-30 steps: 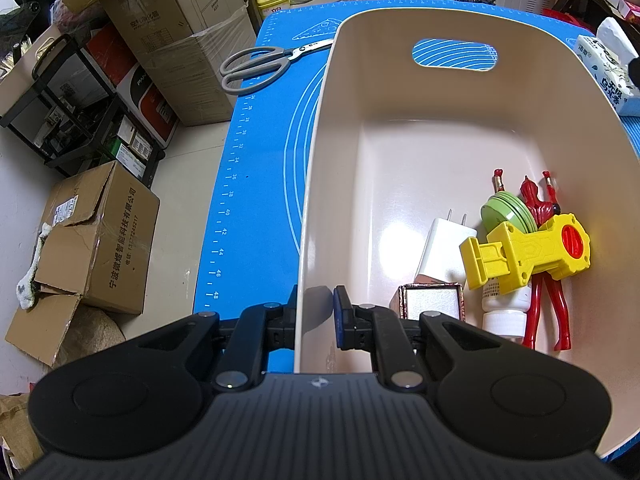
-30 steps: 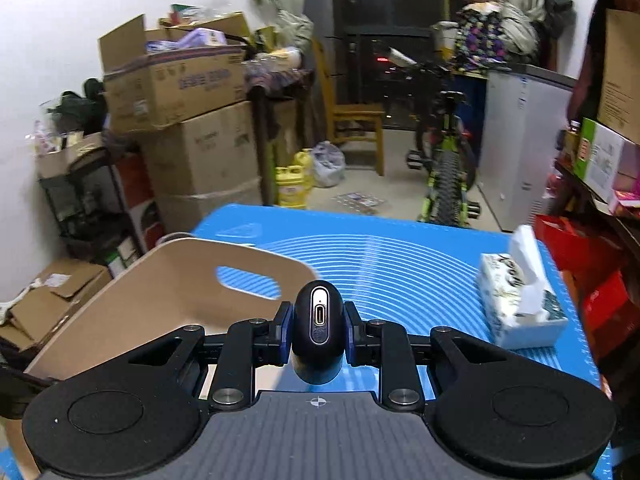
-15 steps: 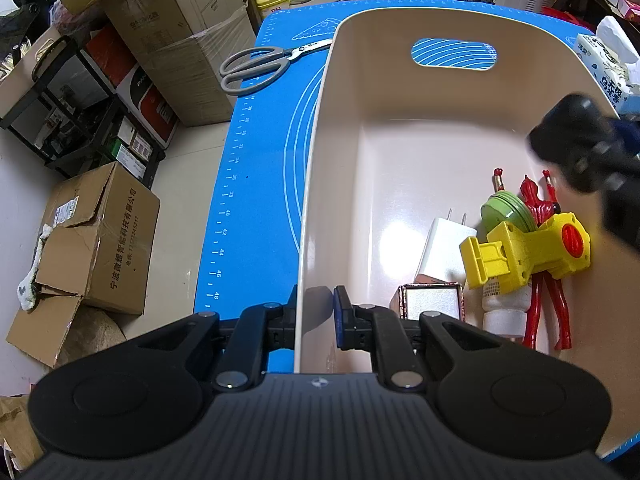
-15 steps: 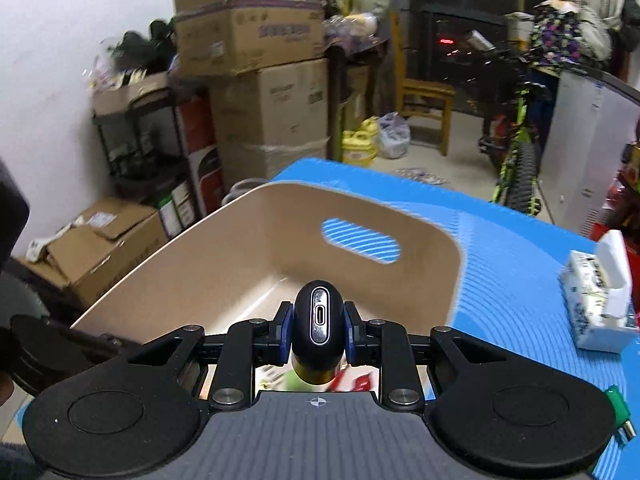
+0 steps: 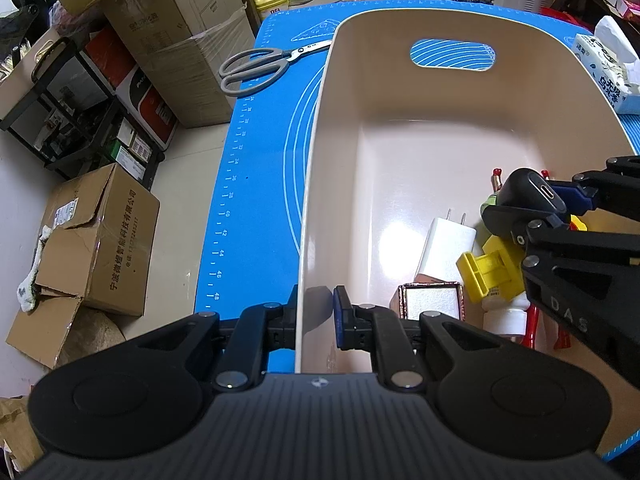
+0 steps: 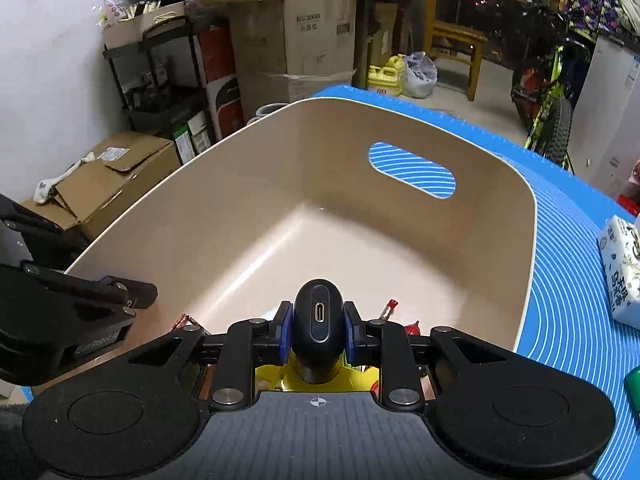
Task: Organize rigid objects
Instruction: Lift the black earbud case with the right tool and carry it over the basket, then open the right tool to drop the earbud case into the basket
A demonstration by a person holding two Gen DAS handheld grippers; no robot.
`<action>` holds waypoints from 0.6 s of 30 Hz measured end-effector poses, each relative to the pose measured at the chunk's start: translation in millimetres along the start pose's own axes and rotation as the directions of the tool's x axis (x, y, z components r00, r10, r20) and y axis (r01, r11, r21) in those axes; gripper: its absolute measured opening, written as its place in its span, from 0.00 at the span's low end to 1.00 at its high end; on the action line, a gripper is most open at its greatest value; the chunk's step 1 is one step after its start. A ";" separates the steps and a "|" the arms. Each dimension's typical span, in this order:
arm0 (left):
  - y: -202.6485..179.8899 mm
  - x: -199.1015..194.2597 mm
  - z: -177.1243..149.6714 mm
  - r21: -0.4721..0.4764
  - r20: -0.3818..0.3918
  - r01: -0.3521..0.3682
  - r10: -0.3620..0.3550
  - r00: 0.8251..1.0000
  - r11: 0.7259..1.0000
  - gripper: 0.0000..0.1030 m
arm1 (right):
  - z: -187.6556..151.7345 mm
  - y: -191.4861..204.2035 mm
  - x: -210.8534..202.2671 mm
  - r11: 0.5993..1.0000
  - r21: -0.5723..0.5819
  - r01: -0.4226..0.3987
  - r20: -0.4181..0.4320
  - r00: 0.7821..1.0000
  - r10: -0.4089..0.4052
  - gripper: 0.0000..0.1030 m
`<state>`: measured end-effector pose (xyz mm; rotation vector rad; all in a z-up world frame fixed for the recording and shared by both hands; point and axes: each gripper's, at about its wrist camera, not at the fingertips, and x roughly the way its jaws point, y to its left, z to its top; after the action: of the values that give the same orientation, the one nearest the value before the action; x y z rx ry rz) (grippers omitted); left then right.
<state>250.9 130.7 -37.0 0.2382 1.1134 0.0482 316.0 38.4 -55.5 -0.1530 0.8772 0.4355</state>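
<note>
The right gripper [image 6: 319,334] clamps a black case [image 6: 319,320], its charging port facing the camera, over the beige bin [image 5: 400,168] on the blue mat [image 5: 260,184]. The left gripper [image 5: 316,312] pinches the bin's near wall at 6 o'clock in its own view. In the bin lie a white charger [image 5: 444,248], a yellow toy [image 5: 488,268] and a red figure [image 5: 530,328]; scissors [image 5: 256,66] rest on the mat at 11 o'clock and a tissue pack [image 5: 608,76] at 2 o'clock.
</note>
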 end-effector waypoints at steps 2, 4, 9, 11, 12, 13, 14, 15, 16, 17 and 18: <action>0.5 -0.5 0.6 0.001 0.001 0.000 0.000 1.000 1.000 0.16 | -0.2 -2.3 -0.9 1.000 0.007 -0.007 -0.003 1.000 0.007 0.33; 0.3 -0.1 0.5 0.001 0.000 0.000 0.000 1.000 1.000 0.16 | -0.4 -5.5 -4.0 1.000 0.014 -0.022 0.009 1.000 0.022 0.39; 0.2 0.4 0.6 0.001 0.000 0.000 0.000 1.000 1.000 0.16 | -0.2 -9.9 -18.9 0.999 0.008 -0.044 0.066 0.997 0.043 0.52; 0.1 0.4 0.6 0.002 0.001 -0.001 0.001 1.000 1.000 0.16 | 1.4 -13.1 -26.5 0.998 0.015 -0.056 0.089 0.995 0.054 0.52; -0.2 0.5 0.5 0.003 0.001 -0.001 0.001 1.000 1.000 0.17 | 2.7 -14.7 -30.0 0.998 0.019 -0.059 0.101 0.993 0.057 0.54; -0.3 0.4 0.7 0.005 0.002 -0.002 0.002 1.000 1.000 0.17 | 3.7 -17.1 -33.6 0.998 0.022 -0.058 0.112 0.992 0.056 0.56; -0.4 0.1 0.8 0.006 0.002 -0.003 0.003 1.000 1.000 0.17 | 3.8 -19.5 -37.7 0.998 0.025 -0.055 0.125 0.991 0.052 0.56; -0.5 0.2 0.5 0.005 0.002 -0.002 0.002 1.000 1.000 0.17 | 3.8 -22.3 -41.0 0.998 0.028 -0.052 0.136 0.990 0.048 0.57; 0.1 -0.2 0.8 0.005 0.002 -0.003 0.003 1.000 1.000 0.17 | 3.8 -25.4 -44.1 0.998 0.032 -0.048 0.144 0.989 0.043 0.57; 0.7 -0.3 1.3 0.005 0.002 -0.002 0.002 1.000 1.000 0.17 | 3.4 -28.9 -47.8 0.998 0.038 -0.041 0.154 0.987 0.035 0.57; 0.8 -0.2 1.0 0.005 0.002 -0.002 0.002 1.000 1.000 0.17 | 2.8 -32.0 -51.0 0.998 0.044 -0.034 0.164 0.986 0.026 0.58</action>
<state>251.8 131.3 -36.3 0.2439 1.1115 0.0472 303.2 -5.2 -16.0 -0.0604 0.7280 0.4490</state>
